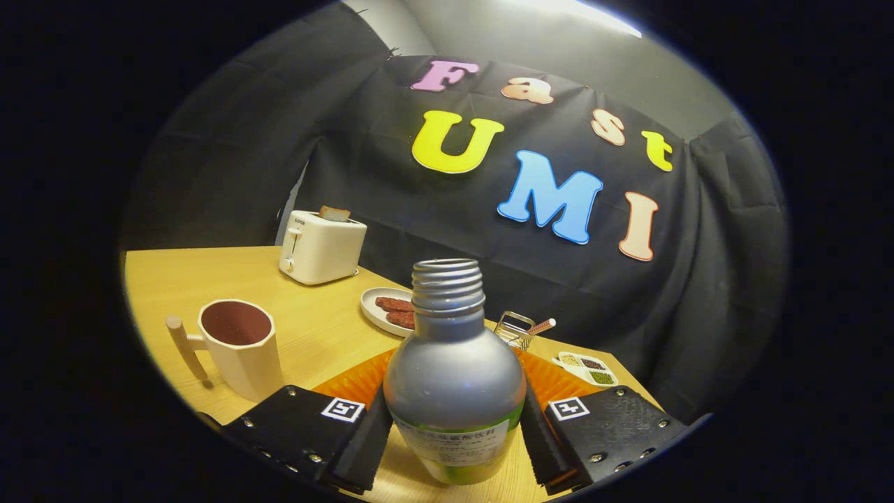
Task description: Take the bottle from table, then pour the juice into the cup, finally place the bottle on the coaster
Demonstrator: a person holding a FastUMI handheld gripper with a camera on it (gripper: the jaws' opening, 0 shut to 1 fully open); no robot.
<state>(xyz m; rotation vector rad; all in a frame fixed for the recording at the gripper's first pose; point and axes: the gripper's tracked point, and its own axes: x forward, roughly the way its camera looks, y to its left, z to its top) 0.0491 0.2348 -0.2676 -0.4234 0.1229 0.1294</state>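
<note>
Lower left of the frame, the cup [237, 346] with its wooden handle stands on the worktop [314, 328]; at lower centre the uncapped silver bottle [454, 370] sits upright between the fingers of the hand-held gripper [454, 433], both pressing its sides, with the orange coaster [356, 383] just behind. Judged: the take step is in hand. Next calls for a lift, carry left over the cup, and a slow tilt.

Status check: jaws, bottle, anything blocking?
Gripper jaws shut on uncapped silver metal bottle. Orange ribbed coaster just behind. Cream mug beside it. Nothing in the way.
</note>
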